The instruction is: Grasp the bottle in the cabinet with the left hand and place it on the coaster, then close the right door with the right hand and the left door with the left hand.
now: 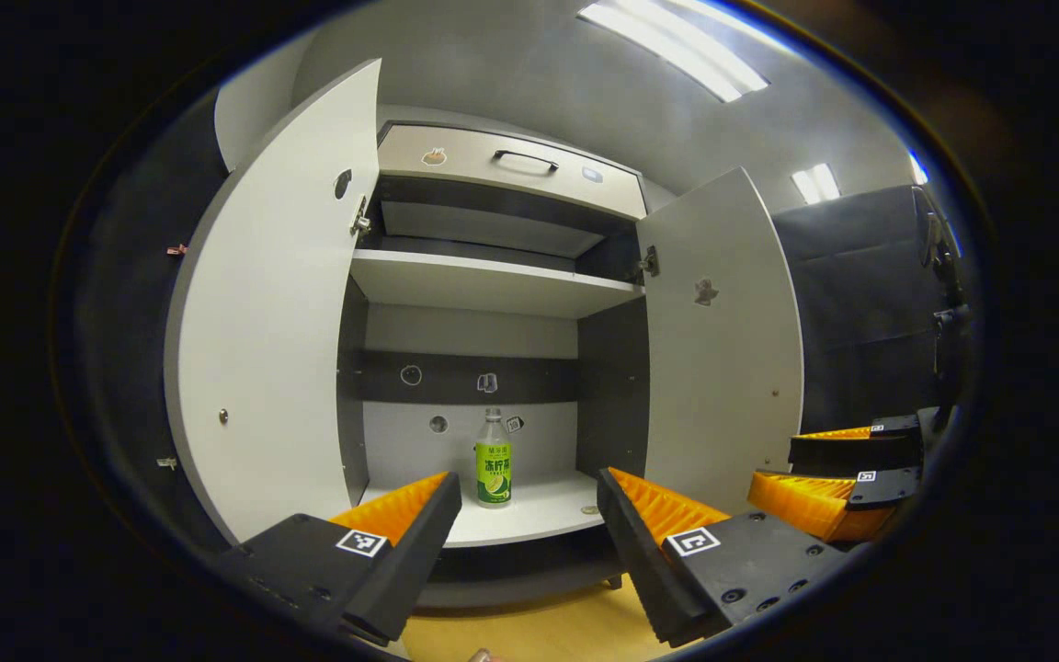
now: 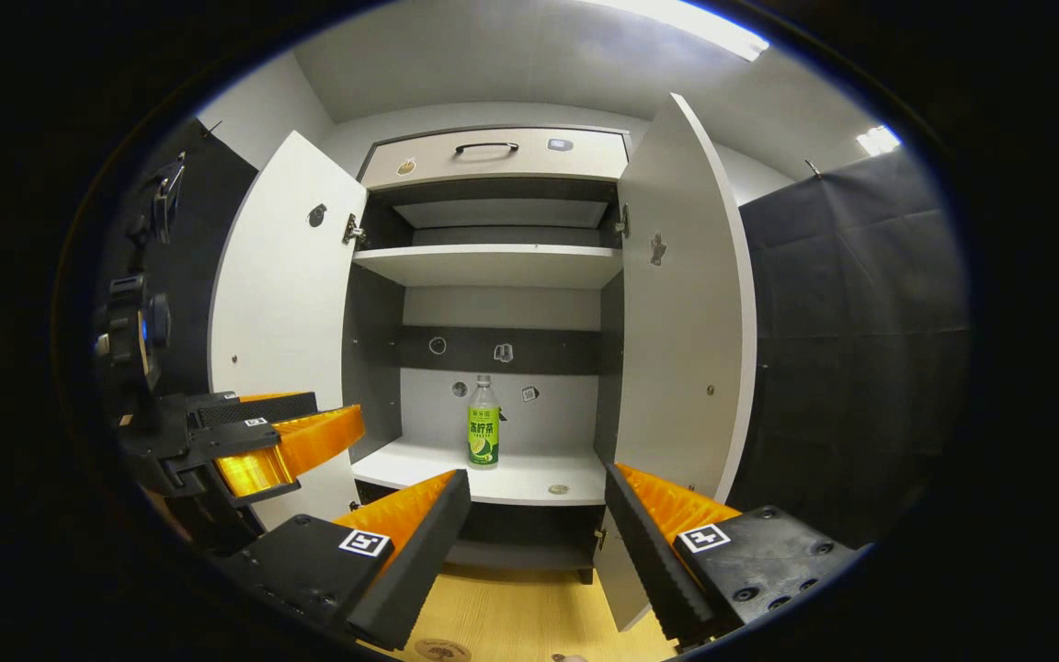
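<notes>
Both grippers, L (image 1: 529, 529) & R (image 2: 537, 529), hang w/ fingers spread, holding nothing, well short of cabinet. Bottle (image 1: 494, 460) stands upright on lower shelf (image 1: 539, 515), both doors (image 1: 272, 322) wide open.

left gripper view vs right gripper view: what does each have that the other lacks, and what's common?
Left gripper view: the right gripper at the right edge, fingers apart.
Right gripper view: the left gripper at the left edge, fingers apart, plus a round disc, perhaps the coaster, on the wooden surface below.
Shared: the cabinet with left door and right door open, the bottle upright on its lower shelf, and the drawer on top.
</notes>
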Available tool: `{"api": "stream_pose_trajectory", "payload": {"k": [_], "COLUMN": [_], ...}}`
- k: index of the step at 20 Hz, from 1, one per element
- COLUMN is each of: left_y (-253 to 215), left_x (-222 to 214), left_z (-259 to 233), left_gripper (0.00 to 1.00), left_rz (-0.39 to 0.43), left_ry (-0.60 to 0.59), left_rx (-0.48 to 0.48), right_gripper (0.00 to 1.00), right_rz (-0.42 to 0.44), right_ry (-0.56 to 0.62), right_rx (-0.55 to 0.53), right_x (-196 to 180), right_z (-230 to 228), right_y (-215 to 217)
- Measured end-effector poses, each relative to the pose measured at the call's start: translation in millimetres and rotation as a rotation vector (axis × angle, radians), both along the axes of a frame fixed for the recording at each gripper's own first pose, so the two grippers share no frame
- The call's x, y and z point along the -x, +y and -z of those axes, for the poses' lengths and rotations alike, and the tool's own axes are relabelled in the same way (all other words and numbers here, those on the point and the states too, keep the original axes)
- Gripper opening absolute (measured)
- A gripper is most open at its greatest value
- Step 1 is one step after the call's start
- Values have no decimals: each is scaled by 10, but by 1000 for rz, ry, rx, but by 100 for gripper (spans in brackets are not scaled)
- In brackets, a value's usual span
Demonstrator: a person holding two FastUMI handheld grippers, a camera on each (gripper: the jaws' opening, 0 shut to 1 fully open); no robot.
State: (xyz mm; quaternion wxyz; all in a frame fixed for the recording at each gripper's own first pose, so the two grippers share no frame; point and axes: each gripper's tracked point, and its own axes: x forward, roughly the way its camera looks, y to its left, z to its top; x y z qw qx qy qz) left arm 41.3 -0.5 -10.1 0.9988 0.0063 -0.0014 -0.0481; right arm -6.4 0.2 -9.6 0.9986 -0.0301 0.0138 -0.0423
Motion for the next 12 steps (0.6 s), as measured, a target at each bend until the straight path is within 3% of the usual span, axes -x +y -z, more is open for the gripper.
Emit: {"api": "stream_pose_trajectory", "payload": {"k": [5, 12], "left_y": [-4, 117], "left_x": [-506, -1422], "left_z": [7, 293], "left_gripper": [95, 95], "left_rz": [-22, -51], "left_ry": [-22, 8], "left_rx": [-52, -29], "right_gripper": [98, 98], "right_rz": [-64, -119], "right_ry": [21, -1], "right_rx": [5, -1], "right_x": [-329, -749], "right_z": [127, 166], "right_y": [-68, -229]}}
